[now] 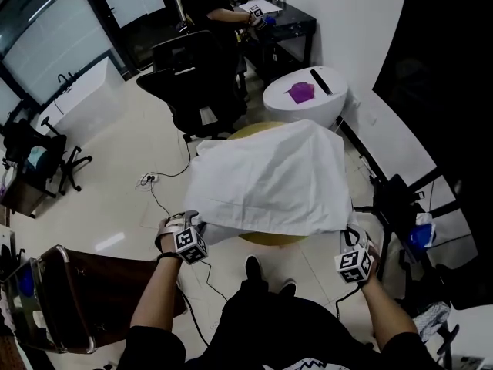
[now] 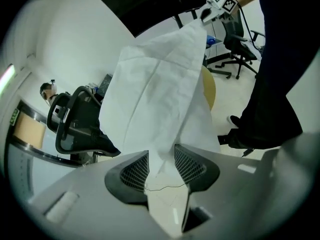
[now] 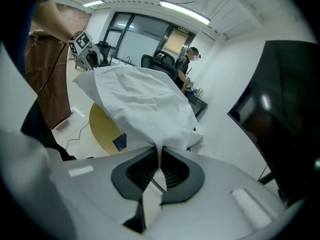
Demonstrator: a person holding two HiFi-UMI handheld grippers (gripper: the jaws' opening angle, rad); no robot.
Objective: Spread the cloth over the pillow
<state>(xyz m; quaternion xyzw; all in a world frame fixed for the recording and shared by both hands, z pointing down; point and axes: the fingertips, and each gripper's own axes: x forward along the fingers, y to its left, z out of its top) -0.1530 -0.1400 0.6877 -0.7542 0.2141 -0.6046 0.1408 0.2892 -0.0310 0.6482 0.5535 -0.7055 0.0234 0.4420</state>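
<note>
A white cloth (image 1: 269, 179) hangs spread over a round yellow table (image 1: 269, 239), with both near corners lifted. My left gripper (image 1: 192, 223) is shut on the near left corner, and the fabric is bunched between its pads (image 2: 161, 166). My right gripper (image 1: 351, 239) is shut on the near right corner, its jaws almost together on a thin fold (image 3: 160, 165). In the left gripper view the cloth (image 2: 155, 94) runs up to the right gripper (image 2: 211, 11). The right gripper view shows the cloth (image 3: 140, 99) reaching the left gripper (image 3: 91, 59). The pillow is hidden under the cloth.
A white oval table (image 1: 323, 102) with a purple thing (image 1: 300, 92) stands just beyond the cloth. Behind are a black office chair (image 1: 192, 83) and a person seated at a dark desk (image 1: 289, 18). Brown furniture (image 1: 69, 299) is near left, a black stand (image 1: 397, 199) right. Cables cross the floor.
</note>
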